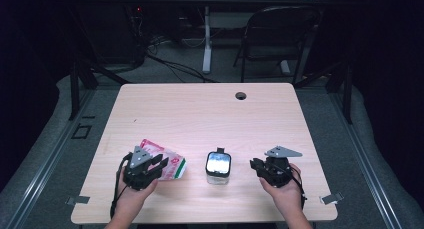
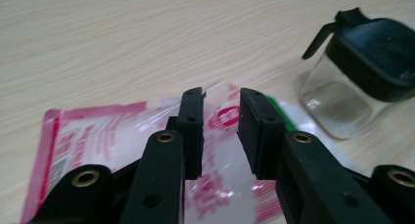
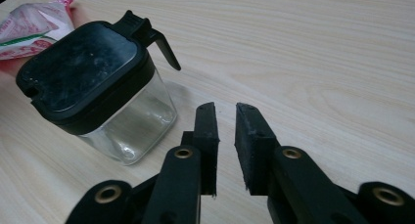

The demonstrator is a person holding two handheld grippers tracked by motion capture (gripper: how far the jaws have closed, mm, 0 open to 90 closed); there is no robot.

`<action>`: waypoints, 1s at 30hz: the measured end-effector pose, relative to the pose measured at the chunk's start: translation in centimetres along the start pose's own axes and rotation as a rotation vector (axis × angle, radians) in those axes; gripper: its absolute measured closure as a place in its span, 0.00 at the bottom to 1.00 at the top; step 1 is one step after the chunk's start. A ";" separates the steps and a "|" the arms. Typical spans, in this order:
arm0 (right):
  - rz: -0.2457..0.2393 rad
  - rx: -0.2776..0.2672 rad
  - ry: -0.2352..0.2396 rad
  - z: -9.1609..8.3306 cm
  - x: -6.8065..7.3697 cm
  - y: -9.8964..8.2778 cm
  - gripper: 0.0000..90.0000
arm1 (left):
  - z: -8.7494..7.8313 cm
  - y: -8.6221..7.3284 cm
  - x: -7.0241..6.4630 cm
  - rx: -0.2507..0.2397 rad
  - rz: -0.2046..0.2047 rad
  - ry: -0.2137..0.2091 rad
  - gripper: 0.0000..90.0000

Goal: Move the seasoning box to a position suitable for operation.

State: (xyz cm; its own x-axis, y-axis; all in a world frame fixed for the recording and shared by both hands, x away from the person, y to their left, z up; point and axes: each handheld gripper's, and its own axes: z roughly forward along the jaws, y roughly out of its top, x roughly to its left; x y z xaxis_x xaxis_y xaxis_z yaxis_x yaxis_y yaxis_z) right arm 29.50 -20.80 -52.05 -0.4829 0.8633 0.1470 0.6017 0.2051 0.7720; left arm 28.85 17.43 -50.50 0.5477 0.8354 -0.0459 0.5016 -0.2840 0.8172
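1. Fingers of the left gripper (image 2: 220, 99) stand a narrow gap apart, with nothing pinched between them; the pads (image 2: 252, 131) touch nothing.
2. Beneath and just past those fingertips lies the plastic packet (image 2: 98, 141), clear film with red and pink print and a green edge, flat on the table (image 2: 122, 38). It spreads from the far left of the fingers across to a little beyond their right side.
3. In the high view the left gripper (image 1: 161, 164) hovers over the near end of the packet (image 1: 172, 165), held in the person's left hand (image 1: 131, 191).
4. Up and to the right of the left fingers, near the packet's green edge, stands the glass jar (image 2: 342, 104), upright, its black lid (image 2: 377, 53) shut, the lid's small handle pointing away to the left.
5. Fingers of the right gripper (image 3: 225, 109) are likewise only slightly parted, gripping nothing, with bare wood showing between them.
6. Left of the right fingers, near but apart from them, is the same jar (image 3: 129, 123); beyond it, a corner of the packet (image 3: 34, 23) shows.
7. Seen from above, the jar (image 1: 218, 168) sits between the two grippers, with the right gripper (image 1: 256, 165) in the right hand (image 1: 285, 189) just off to its side.
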 end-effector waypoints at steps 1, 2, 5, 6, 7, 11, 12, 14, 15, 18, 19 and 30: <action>0.000 0.001 0.006 0.0 0.1 0.1 0.90 | 0.3 0.2 -0.4 0.001 0.004 -0.009 0.82; -0.004 0.005 0.011 0.1 0.2 0.1 0.90 | 0.5 0.4 -0.8 0.004 0.010 -0.016 0.83; -0.016 0.006 0.013 0.2 0.6 0.2 0.93 | 1.2 0.8 -1.9 0.010 0.016 -0.039 0.88; -0.022 0.013 0.020 0.4 0.8 0.3 0.93 | 1.5 1.0 -2.3 0.012 0.016 -0.039 0.90; -0.026 0.017 0.027 0.5 0.9 0.3 0.94 | 1.7 1.0 -2.5 0.014 0.014 -0.045 0.91; -0.048 0.030 0.030 0.9 1.5 0.4 0.97 | 2.7 1.2 -3.7 0.031 0.009 -0.056 0.99; -0.052 0.021 0.030 1.0 1.6 0.4 0.99 | 3.1 1.2 -4.0 0.034 0.000 -0.060 1.00; -0.061 0.019 0.029 1.0 2.0 0.5 1.00 | 3.6 1.2 -4.5 0.038 -0.007 -0.073 1.00; -0.072 0.020 0.028 1.1 2.1 0.5 1.00 | 3.8 1.2 -4.6 0.041 -0.005 -0.073 1.00; -0.080 0.017 0.035 1.3 2.4 0.5 1.00 | 4.6 1.1 -5.3 0.049 0.004 -0.073 1.00; -0.083 0.024 0.039 1.4 2.4 0.5 1.00 | 4.8 1.1 -5.5 0.057 0.006 -0.071 1.00; -0.107 0.044 0.073 2.1 3.6 0.2 1.00 | 6.9 1.0 -7.2 0.083 -0.003 -0.073 1.00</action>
State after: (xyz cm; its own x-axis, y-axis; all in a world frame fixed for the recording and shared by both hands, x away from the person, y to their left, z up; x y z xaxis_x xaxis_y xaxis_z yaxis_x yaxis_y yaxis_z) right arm 29.19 -16.68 -52.65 -0.5900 0.7997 0.1116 0.5708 0.3153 0.7581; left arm 30.07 7.88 -53.32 0.5916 0.8009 -0.0926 0.5556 -0.3217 0.7667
